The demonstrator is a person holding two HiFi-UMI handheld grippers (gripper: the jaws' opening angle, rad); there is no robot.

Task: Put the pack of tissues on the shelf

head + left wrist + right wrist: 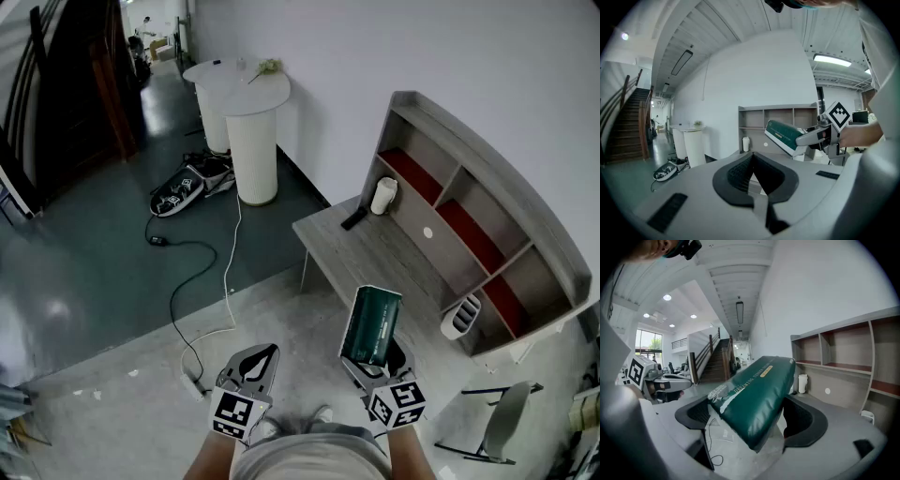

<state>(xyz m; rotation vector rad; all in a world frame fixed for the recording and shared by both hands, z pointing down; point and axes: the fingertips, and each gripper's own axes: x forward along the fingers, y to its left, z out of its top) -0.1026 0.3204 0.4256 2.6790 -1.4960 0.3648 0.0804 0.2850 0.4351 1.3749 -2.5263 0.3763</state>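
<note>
The pack of tissues (372, 325) is dark green with white ends, and my right gripper (382, 367) is shut on it, holding it in the air, tilted. In the right gripper view the pack of tissues (754, 392) fills the space between the two black jaws of my right gripper (751, 417). The grey shelf (469, 216) with red-lined compartments stands on a desk ahead and to the right. My left gripper (253, 364) is shut and holds nothing. From the left gripper (752, 169) view, the pack of tissues (783, 136) hangs in front of the shelf (778, 117).
The grey desk (375, 258) carries a white cylinder (382, 196), a black flat item (353, 218) and a white holder (460, 317). Two white round tables (253, 131) stand by the wall. A cable (202, 281) and a bag (183, 187) lie on the floor. A folding chair (502, 422) stands at the right.
</note>
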